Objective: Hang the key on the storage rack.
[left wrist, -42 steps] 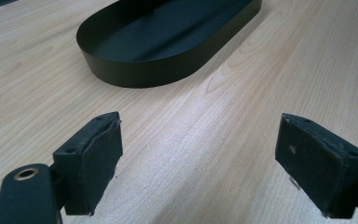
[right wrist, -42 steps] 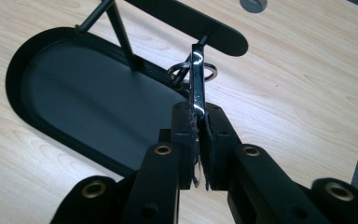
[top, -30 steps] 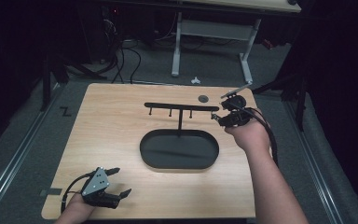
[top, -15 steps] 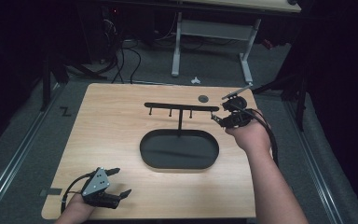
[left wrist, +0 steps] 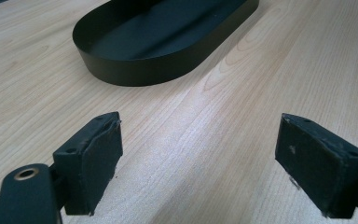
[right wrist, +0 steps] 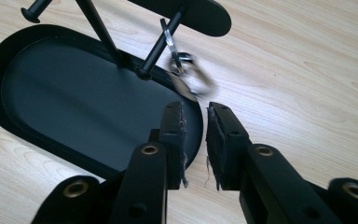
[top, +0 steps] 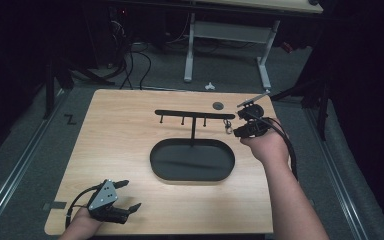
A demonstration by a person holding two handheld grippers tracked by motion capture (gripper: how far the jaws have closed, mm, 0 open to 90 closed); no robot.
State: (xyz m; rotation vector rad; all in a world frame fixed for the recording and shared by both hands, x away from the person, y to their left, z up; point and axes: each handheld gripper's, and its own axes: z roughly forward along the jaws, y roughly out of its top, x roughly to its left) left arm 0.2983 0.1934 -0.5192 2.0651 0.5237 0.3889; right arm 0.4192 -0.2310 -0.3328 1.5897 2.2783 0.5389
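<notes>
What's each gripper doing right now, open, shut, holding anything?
Left gripper: open wide, nothing between its jaws.
Right gripper: jaws just parting, a narrow gap, nothing held; the metal clip hangs on the rack's peg just beyond.

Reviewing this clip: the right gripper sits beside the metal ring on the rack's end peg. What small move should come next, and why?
Probably a short pull back from the rack. The right gripper has just been opening its jaws, nothing lies between them, and the metal ring hangs on the end peg of the rack just ahead of the tips. That looks like a finished hang. The left gripper rests open near the table's front edge.
</notes>
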